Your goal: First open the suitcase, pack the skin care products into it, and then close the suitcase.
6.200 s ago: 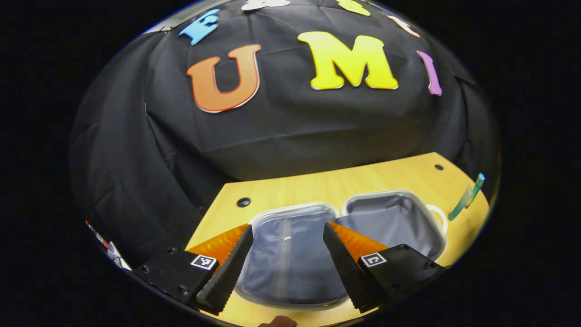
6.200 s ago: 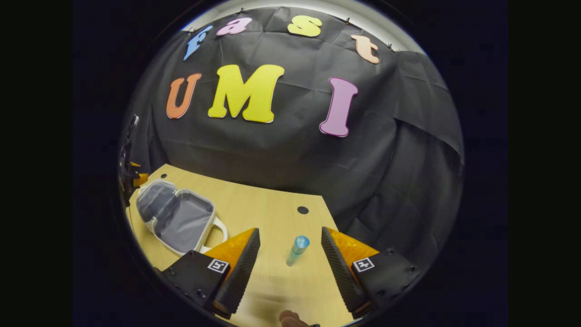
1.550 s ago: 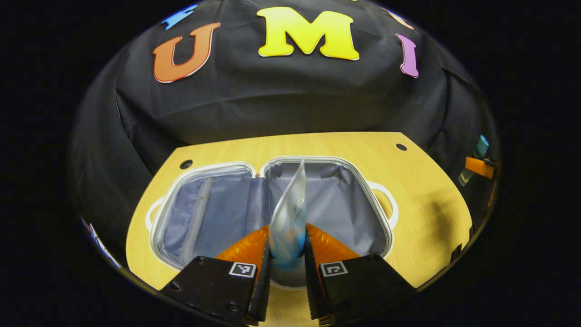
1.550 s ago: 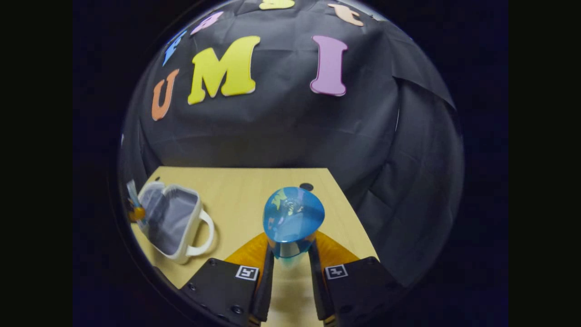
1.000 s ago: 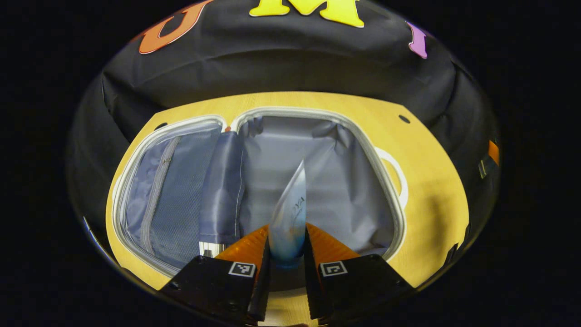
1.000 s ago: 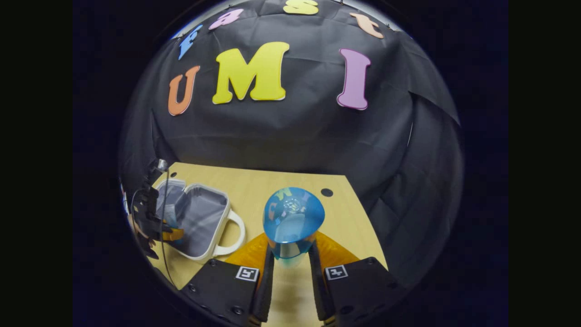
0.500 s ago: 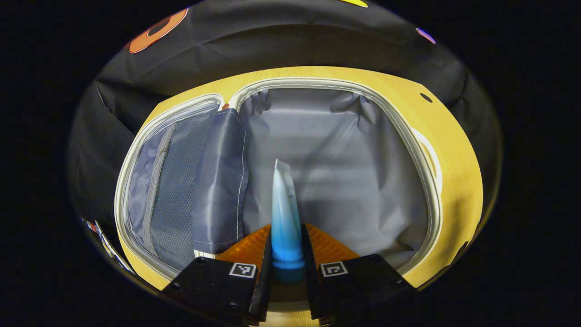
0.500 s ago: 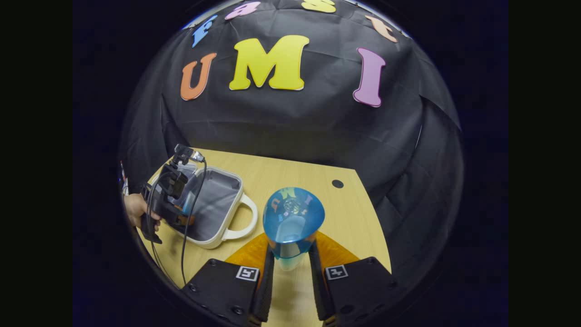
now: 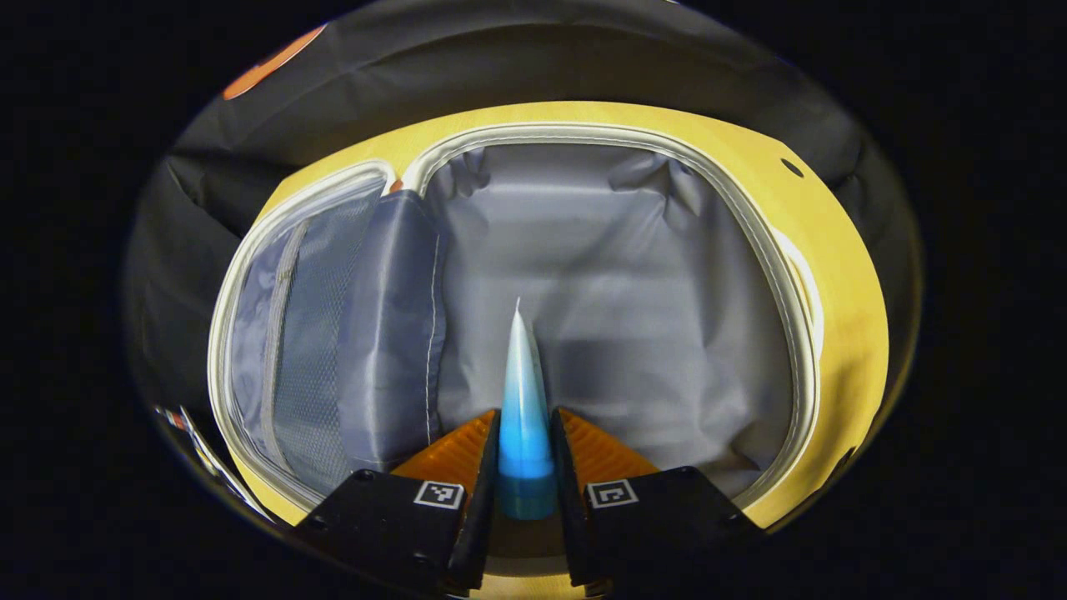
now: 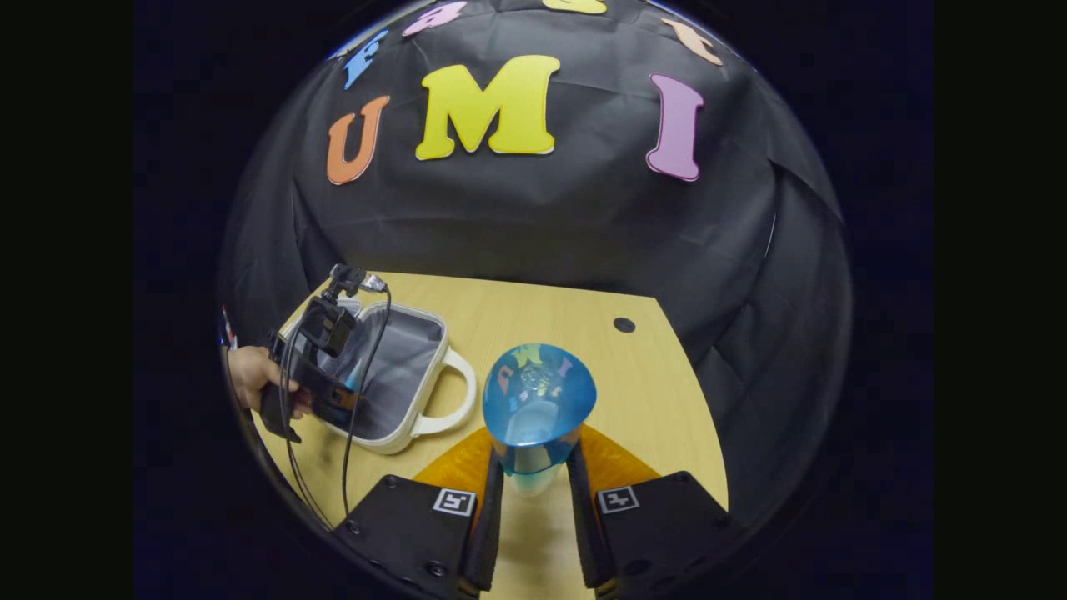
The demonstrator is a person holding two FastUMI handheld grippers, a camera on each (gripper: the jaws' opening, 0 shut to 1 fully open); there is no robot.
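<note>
Your left gripper [image 9: 525,467] hangs over the open suitcase [image 9: 733,217], its two fingers pinching a blue-and-white tube [image 9: 522,392] by the capped end, the flat crimped tip pointing forward above the grey lining of the right half. The zipped mesh half lies to the left. The suitcase sits toward the desk's [image 10: 533,317] left edge, its white handle [image 10: 454,392] facing the bare middle of the desk, with open wood from there to the far right corner. In the right gripper view your hand [image 10: 250,375] holds that gripper above the suitcase's near side. Your right gripper [image 10: 533,517] is clamped on a translucent blue bottle [image 10: 538,400], held upright above the desk's near edge, just right of the handle and apart from it.
</note>
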